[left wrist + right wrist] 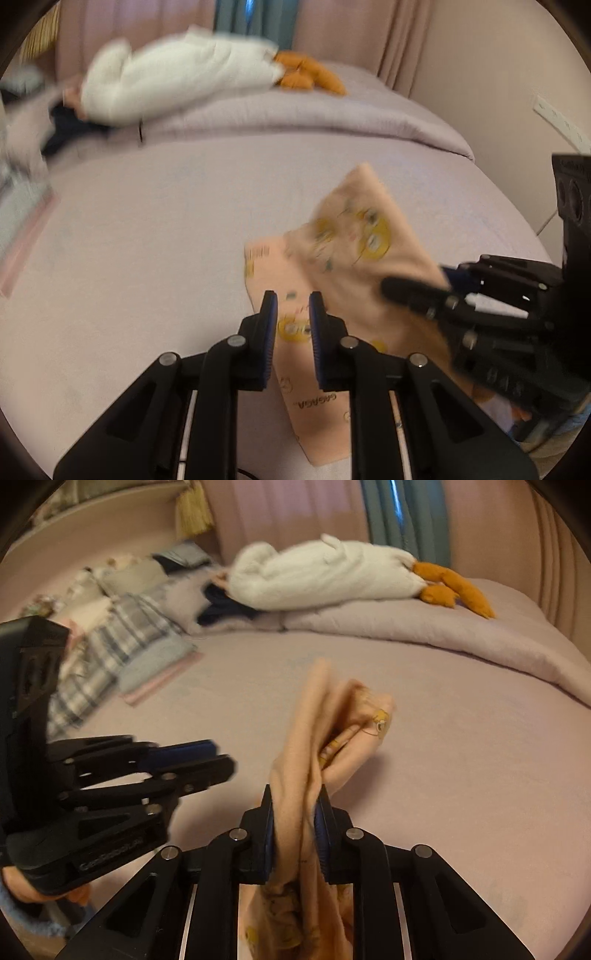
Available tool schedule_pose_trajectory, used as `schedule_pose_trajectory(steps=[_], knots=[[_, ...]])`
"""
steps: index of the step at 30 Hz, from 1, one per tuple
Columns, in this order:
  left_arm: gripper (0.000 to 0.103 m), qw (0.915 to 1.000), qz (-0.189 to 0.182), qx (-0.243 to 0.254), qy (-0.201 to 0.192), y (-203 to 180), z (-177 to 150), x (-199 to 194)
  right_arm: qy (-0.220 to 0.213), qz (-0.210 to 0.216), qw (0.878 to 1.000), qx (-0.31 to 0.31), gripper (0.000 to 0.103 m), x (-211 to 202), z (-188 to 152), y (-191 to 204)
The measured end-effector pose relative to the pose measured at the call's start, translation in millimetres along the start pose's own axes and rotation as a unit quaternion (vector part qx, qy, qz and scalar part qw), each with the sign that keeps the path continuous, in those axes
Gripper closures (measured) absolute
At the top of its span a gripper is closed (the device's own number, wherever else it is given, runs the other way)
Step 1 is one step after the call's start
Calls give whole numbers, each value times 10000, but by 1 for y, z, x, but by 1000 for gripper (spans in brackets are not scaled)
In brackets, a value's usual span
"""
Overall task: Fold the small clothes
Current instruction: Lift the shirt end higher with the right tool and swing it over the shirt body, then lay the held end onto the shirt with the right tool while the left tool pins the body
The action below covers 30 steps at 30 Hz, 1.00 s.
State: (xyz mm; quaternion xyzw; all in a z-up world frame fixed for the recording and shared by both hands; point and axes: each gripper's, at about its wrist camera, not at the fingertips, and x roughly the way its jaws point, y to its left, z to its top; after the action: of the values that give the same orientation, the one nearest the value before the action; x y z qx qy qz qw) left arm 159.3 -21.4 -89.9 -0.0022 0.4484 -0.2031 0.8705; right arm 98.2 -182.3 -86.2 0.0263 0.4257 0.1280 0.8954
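Note:
A small peach garment (332, 295) with yellow cartoon prints lies partly on the pink bed (166, 221). My right gripper (294, 805) is shut on a bunched fold of this garment (325, 738) and lifts it off the sheet; it shows at the right of the left wrist view (413, 288), holding the raised flap. My left gripper (293, 306) is open with nothing between its fingers, hovering just above the flat lower part of the garment. It also shows at the left of the right wrist view (214, 757).
A white plush goose (325, 576) with orange feet lies on a folded pink duvet (443, 635) at the back. Folded plaid and grey clothes (118, 650) are stacked at the left. Curtains and a wall stand behind the bed.

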Motion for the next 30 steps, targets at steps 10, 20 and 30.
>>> schedule_pose_trajectory(steps=[10, 20, 30], knots=[[86, 9912, -355, -851, 950, 31, -25, 46, 206, 137, 9981, 568, 83, 16, -7, -34], [59, 9847, -824, -959, 1202, 16, -24, 60, 374, 84, 9943, 995, 83, 18, -21, -60], [89, 9863, -1043, -962, 838, 3, -24, 53, 449, 26, 9937, 1030, 83, 17, -26, -64]])
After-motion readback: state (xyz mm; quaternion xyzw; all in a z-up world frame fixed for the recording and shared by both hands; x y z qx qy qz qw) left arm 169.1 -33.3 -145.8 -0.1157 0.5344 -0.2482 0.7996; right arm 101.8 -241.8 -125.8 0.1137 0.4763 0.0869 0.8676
